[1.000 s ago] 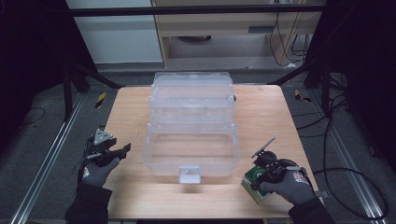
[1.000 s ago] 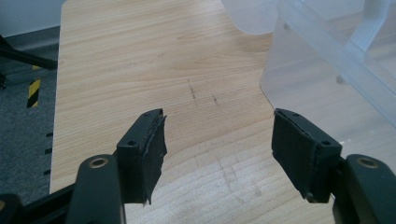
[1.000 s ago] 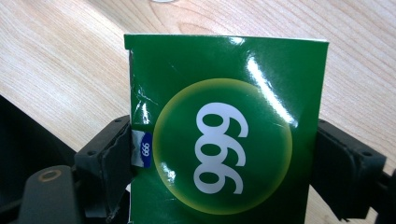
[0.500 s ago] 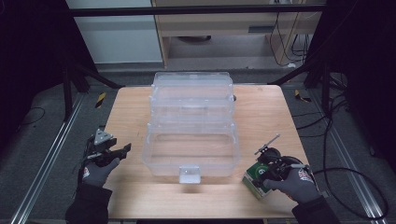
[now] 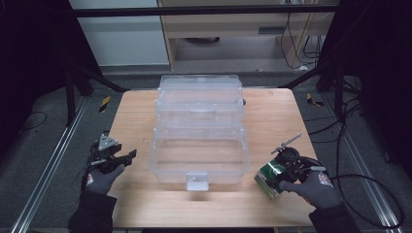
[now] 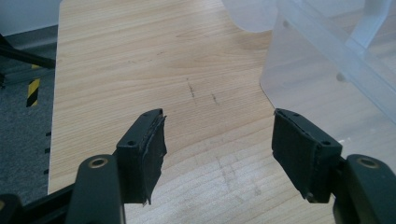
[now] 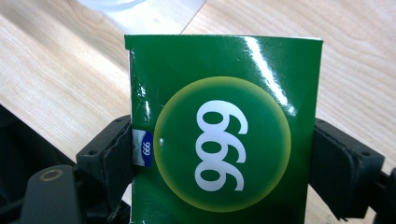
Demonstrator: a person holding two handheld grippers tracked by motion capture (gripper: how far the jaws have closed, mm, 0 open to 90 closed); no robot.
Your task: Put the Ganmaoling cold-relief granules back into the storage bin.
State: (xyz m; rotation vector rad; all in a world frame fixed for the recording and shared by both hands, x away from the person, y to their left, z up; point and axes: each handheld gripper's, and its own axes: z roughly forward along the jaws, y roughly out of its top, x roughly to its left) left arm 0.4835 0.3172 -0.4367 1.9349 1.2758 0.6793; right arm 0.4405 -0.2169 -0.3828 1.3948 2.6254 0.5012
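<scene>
Seen from the high view, the wooden counter (image 5: 141, 116) carries a clear plastic storage box (image 5: 199, 145) at its centre, its lid swung back toward twelve o'clock and its latch tab facing six o'clock. At about four o'clock from the box, near the counter's front right corner, the right hand-held gripper (image 5: 279, 174) is clamped on a green carton (image 5: 268, 175), which sits low at the counter, just beside the box's right front corner but apart from it; whether the carton rests on the wood or is lifted slightly cannot be told. In the right gripper view the green carton (image 7: 224, 135) stands between the two black jaws, which press against its left and right sides, and a yellow-rimmed circle with white "999" digits faces the camera, with a small blue tag at the carton's left edge. The gloved right hand (image 5: 316, 187) holds that tool at five o'clock. At about eight o'clock from the box, the left hand-held gripper (image 5: 124, 158) is held by the gloved left hand (image 5: 99, 177) over the counter's left edge. In the left gripper view its jaws are spread wide with nothing between them, bare wood below and the clear box wall at two o'clock.
</scene>
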